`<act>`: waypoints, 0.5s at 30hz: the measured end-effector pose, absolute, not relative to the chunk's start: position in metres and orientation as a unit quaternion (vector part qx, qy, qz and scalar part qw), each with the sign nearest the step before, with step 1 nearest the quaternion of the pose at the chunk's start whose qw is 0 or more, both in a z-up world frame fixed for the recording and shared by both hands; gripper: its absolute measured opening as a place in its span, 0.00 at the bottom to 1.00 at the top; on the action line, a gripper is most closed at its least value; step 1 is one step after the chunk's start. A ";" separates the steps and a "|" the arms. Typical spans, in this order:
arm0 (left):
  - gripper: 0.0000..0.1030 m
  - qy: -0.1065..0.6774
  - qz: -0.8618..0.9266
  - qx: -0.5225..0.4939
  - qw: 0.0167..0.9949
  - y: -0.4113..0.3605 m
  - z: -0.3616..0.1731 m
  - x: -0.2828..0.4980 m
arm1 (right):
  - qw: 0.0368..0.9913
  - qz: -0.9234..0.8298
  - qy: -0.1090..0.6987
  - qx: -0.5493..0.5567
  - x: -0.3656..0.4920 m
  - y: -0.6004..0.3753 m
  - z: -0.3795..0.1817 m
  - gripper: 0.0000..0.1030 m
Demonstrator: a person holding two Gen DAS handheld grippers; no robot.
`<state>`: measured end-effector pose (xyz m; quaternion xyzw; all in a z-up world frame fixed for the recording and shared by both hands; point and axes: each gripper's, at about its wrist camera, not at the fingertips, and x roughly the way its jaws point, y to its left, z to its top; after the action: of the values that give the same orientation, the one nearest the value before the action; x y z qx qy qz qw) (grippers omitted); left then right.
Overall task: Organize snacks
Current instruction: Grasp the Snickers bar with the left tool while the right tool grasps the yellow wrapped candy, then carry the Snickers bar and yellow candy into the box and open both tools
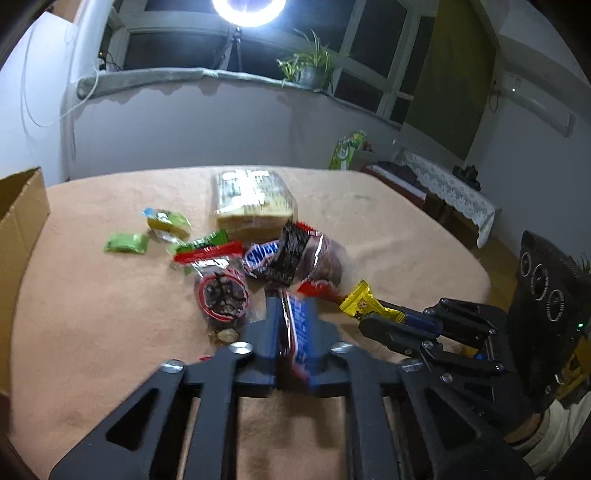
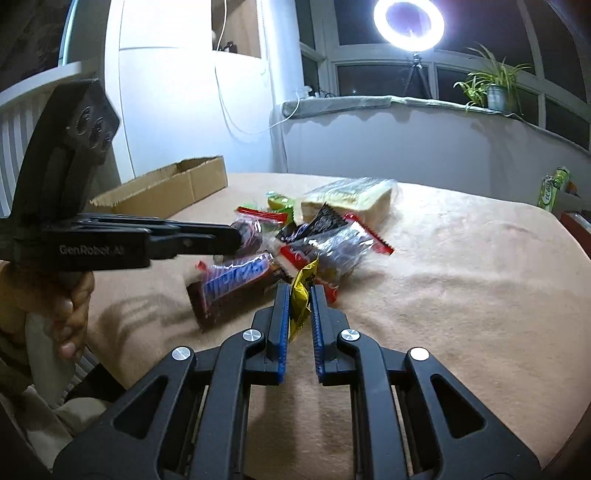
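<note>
Care matters here: the left gripper [image 1: 295, 332] clamps a Snickers bar [image 1: 297, 332] above the tabletop's near edge; the right gripper [image 2: 300, 317] pinches a yellow wrapper [image 2: 301, 299]; each should probably lift clear of the snack pile [image 1: 258, 254] before heading to the cardboard box [image 2: 166, 188] at the far-left corner; peach cloth [image 2: 461, 295] covers the table; a ring light [image 2: 408, 22] glares above.

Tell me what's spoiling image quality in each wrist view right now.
Left wrist view: the ring light flares at the top edge, and the Snickers bar in the left hand-held gripper is motion-smeared. Right wrist view: the ring light and the white wall blow out; the table edge bows from fisheye distortion.
</note>
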<state>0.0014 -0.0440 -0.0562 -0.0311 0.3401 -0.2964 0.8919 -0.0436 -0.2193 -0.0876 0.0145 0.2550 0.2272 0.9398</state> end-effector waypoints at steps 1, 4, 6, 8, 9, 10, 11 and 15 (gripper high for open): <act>0.08 0.337 -0.295 -0.033 0.893 -0.042 -0.053 0.001 | 0.940 0.226 0.254 0.017 -0.044 -0.220 -0.086 0.11; 0.08 0.340 -0.290 -0.030 0.894 -0.038 -0.055 0.002 | 0.942 0.221 0.252 0.019 -0.046 -0.222 -0.085 0.11; 0.08 0.354 -0.288 -0.021 0.890 -0.040 -0.061 0.001 | 0.942 0.219 0.253 0.019 -0.047 -0.223 -0.085 0.11; 0.15 0.357 -0.273 -0.010 0.893 -0.041 -0.066 -0.003 | 0.942 0.218 0.254 0.020 -0.048 -0.225 -0.085 0.11; 0.18 0.358 -0.272 -0.009 0.893 -0.042 -0.068 -0.005 | 0.942 0.218 0.255 0.020 -0.048 -0.225 -0.086 0.11; 0.25 0.360 -0.275 -0.009 0.892 -0.044 -0.069 -0.007 | 0.942 0.217 0.256 0.021 -0.048 -0.225 -0.086 0.11; 0.31 0.361 -0.277 -0.004 0.891 -0.047 -0.071 -0.008 | 0.941 0.218 0.257 0.022 -0.047 -0.225 -0.087 0.11; 0.39 0.363 -0.262 0.048 0.893 -0.064 -0.076 -0.009 | 0.940 0.219 0.260 0.021 -0.047 -0.224 -0.089 0.11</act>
<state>-0.0094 -0.0641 -0.0759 0.0481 0.3634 -0.2621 0.8927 -0.0473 -0.2242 -0.0885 0.0212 0.2597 0.2195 0.9402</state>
